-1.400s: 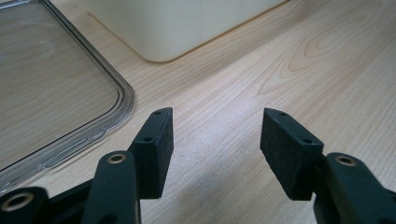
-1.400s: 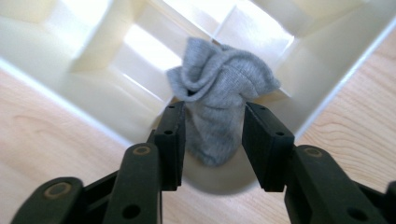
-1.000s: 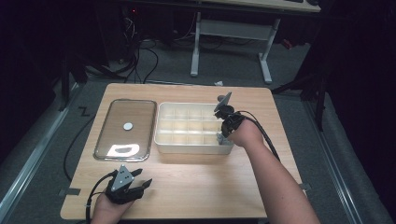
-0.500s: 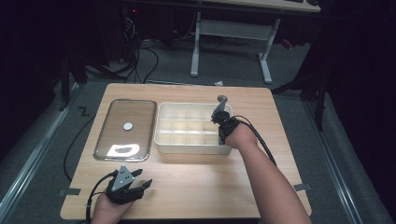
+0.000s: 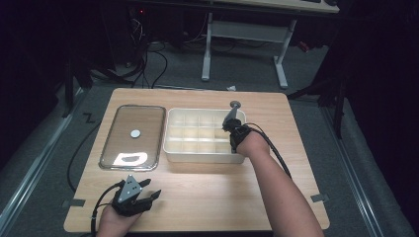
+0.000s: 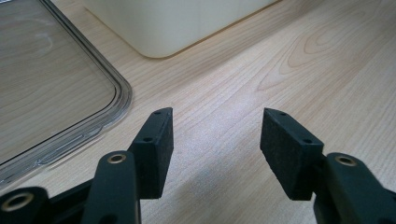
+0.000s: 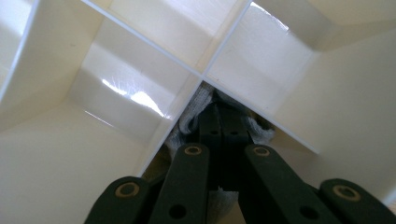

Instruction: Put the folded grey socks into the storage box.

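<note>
White mesh (image 7: pixel 196 105) (mostly hidden) sits pinched in my right gripper (image 7: pixel 222 122) inside the divided box (image 5: pixel 174 148); left gripper (image 6: pixel 215 140) gapes wide.

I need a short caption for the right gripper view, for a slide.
Right gripper, jaws together, reaching down into a compartment of the white divided box.

wooden worktop (image 5: pixel 207 197). clear lid (image 5: pixel 133 136) lies flat at left, cream divided box (image 5: pixel 197 134) just beside it. right tool (image 5: pixel 232 129) dips into box's right end; left tool (image 5: pixel 136 195) rests near front edge.
</note>
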A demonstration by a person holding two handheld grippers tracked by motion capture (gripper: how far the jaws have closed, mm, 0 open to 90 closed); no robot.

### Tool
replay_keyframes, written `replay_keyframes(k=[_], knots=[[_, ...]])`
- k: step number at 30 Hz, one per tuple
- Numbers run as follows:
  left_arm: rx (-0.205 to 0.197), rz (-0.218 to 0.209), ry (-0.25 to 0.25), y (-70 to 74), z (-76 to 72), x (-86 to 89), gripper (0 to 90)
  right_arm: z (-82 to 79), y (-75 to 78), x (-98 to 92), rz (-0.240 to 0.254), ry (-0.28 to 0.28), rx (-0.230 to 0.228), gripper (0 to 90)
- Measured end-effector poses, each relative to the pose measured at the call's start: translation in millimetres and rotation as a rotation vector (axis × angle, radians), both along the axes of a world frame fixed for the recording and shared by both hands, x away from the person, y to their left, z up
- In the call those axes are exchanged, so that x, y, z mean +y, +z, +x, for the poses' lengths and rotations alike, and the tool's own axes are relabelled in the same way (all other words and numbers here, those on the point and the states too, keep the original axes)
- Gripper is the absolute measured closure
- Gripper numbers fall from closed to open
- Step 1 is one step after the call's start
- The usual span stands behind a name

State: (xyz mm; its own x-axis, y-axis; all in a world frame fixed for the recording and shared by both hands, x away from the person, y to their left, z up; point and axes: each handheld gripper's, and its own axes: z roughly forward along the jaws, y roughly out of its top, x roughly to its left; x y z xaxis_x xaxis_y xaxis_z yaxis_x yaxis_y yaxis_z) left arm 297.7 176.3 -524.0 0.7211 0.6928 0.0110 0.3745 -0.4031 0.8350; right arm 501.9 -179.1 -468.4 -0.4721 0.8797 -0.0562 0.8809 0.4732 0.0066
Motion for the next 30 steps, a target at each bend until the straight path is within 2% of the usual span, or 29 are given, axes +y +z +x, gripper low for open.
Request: replay_keyframes(k=[4, 6, 13, 26, 30], knots=[[0.003, 0.000, 0.001, 0.2, 0.7, 1.1, 44.8, -1.2, 0.6, 0.5, -0.001, -0.011, -0.006, 90.0], [0.000, -0.001, 0.003, 0.2, 0.9, 1.1, 44.8, -1.1, 1.6, -0.7, -0.001, 0.010, -0.013, 90.0], [0.003, 0.000, -0.001, 0.6, 0.7, 0.6, 44.8, -4.5, 10.5, -4.0, 0.011, 0.003, -0.029, 88.1], [0.004, 0.000, -0.002, 0.4, 1.0, -0.2, 44.8, -11.5, 46.5, -12.4, 0.076, -0.026, -0.092, 84.0], [0.002, 0.001, -0.003, 0.3, 1.1, -0.8, 44.8, -13.3, 50.6, -14.8, 0.086, -0.016, -0.107, 84.0]])
